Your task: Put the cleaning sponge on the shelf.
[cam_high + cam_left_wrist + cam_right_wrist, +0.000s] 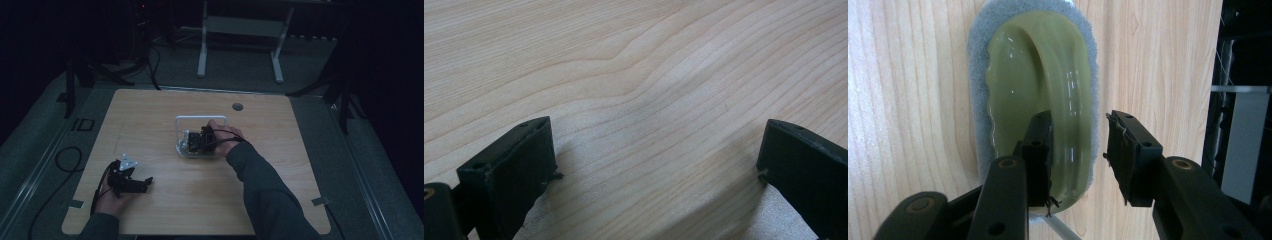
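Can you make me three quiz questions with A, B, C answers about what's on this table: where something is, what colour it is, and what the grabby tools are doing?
1. Where is the scrubber?
A. near the middle of the table
B. on the floor
C. at the table's near left corner

2. What colour is the scrubber's shiny handle?
A. red
B. yellow-green
C. blue

3. How are the left gripper fingers?
A. shut on a cup
B. shut tight together
C. apart, with bare wood between them

Answers:
1. A: the high view shows the right gripper at a white frame near the table's middle, and the right gripper view shows the scrubber lying on the wood right there.
2. B: the right gripper view shows a glossy yellow-green handle on a grey pad.
3. C: the left gripper view shows a wide gap holding nothing.
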Action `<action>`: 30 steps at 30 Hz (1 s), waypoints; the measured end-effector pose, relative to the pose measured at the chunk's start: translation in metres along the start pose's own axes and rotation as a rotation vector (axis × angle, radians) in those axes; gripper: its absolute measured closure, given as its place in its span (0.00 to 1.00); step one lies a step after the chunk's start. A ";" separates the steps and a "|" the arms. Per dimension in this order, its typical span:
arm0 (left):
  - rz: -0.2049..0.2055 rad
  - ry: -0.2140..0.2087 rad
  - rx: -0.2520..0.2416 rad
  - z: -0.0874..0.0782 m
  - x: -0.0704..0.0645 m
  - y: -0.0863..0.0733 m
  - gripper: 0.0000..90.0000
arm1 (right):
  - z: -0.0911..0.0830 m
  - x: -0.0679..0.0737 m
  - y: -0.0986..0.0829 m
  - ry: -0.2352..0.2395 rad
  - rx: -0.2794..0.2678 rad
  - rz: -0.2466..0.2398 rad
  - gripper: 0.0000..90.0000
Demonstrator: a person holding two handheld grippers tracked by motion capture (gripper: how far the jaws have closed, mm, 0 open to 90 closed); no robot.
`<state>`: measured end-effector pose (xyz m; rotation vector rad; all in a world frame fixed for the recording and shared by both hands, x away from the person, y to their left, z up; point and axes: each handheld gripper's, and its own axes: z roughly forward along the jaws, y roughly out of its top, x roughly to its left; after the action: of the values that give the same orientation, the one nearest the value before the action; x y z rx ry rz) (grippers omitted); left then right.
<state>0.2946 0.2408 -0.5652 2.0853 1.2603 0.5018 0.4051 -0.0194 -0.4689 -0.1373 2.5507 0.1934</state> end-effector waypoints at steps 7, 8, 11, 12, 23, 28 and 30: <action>0.000 0.000 0.000 0.000 0.000 0.000 0.02 | -0.002 0.000 0.000 0.004 -0.007 0.010 0.67; 0.000 0.000 0.000 0.000 0.000 0.000 0.02 | -0.002 0.000 0.000 0.002 -0.009 0.009 0.67; 0.000 0.000 0.000 0.000 0.000 0.000 0.02 | -0.005 0.000 0.001 0.004 -0.019 0.017 0.66; 0.001 0.000 0.001 0.000 0.000 0.000 0.02 | -0.006 0.000 0.001 0.006 -0.022 0.017 0.65; -0.001 0.000 -0.001 0.000 0.000 0.000 0.02 | -0.020 0.002 0.003 0.007 -0.073 0.033 0.63; -0.001 0.000 -0.001 0.000 0.000 0.000 0.02 | -0.022 0.002 0.000 0.029 -0.098 0.053 0.63; -0.001 0.000 -0.001 0.000 0.000 0.000 0.02 | -0.022 0.003 -0.003 0.046 -0.111 0.068 0.64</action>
<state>0.2946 0.2408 -0.5652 2.0842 1.2606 0.5022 0.3911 -0.0265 -0.4530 -0.0987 2.5925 0.3625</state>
